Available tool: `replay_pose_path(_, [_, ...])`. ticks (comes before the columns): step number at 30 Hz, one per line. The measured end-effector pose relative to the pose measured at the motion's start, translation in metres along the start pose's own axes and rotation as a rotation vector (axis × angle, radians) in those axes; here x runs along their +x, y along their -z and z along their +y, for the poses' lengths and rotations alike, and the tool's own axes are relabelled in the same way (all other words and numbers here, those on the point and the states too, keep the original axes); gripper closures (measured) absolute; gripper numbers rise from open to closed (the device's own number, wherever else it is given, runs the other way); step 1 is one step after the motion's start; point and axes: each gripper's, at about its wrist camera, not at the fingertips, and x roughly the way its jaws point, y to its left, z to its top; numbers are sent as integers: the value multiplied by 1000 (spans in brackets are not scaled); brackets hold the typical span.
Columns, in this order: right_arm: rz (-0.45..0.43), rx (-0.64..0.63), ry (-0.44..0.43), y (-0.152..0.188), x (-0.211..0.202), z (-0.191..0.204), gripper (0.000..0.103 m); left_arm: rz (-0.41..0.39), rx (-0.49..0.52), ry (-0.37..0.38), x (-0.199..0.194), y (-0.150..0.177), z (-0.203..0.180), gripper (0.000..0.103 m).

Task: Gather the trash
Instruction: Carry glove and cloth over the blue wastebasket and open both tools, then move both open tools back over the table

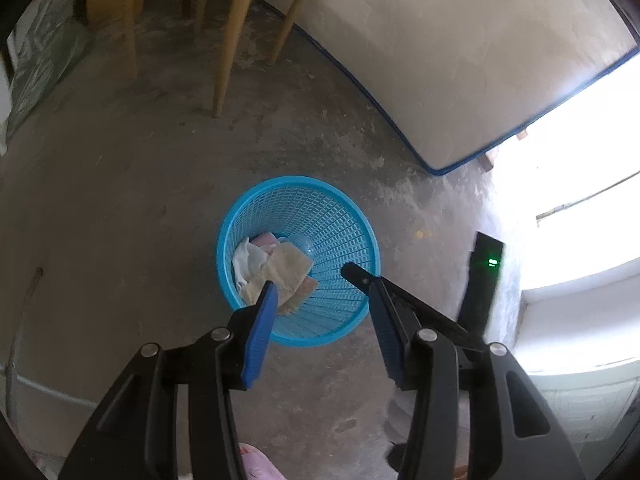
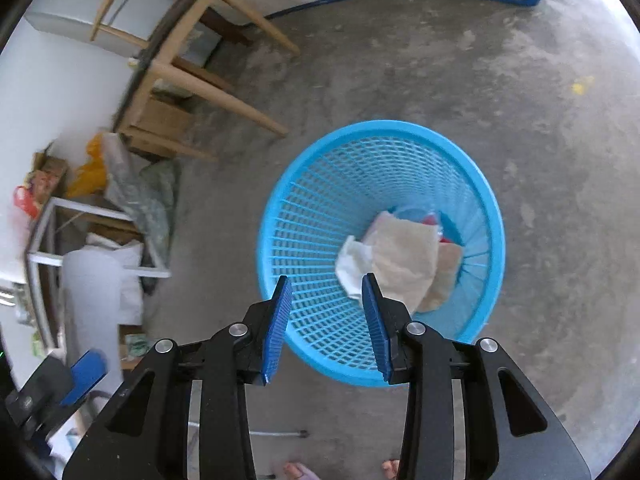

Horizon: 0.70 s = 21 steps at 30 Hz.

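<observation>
A blue mesh basket (image 1: 340,224) stands on the concrete floor; it also shows in the right wrist view (image 2: 320,208). Crumpled white and tan paper trash (image 1: 280,268) lies inside it, with pink and red scraps underneath (image 2: 404,256). My left gripper (image 1: 320,284) is open and empty above the basket's near rim. My right gripper (image 2: 326,284) is open and empty above the basket's near side. The right gripper's black body with a green light (image 1: 486,272) shows to the right in the left wrist view. The left gripper's blue pad (image 2: 84,376) shows at lower left in the right wrist view.
A wooden chair (image 1: 224,12) stands beyond the basket, also in the right wrist view (image 2: 188,64). A white mattress with blue edging (image 1: 460,60) leans at the far right. Boxes, bags and a white frame (image 2: 96,216) clutter the left. A small yellow scrap (image 2: 580,86) lies on the floor.
</observation>
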Motion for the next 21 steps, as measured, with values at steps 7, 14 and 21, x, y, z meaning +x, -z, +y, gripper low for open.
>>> replay_pose_path(7, [-96,-92,256,5,-21,56,67,-65,-6,5,-50,16,0,56])
replay_pose_path(14, [-158,-101,283,1,-82,94,67,-141,10,-21,-109,28,-4,55])
replay_pose_path(21, [-163,13,203,1,-131,113,67,-225,9,-31,-165,46,-4,54])
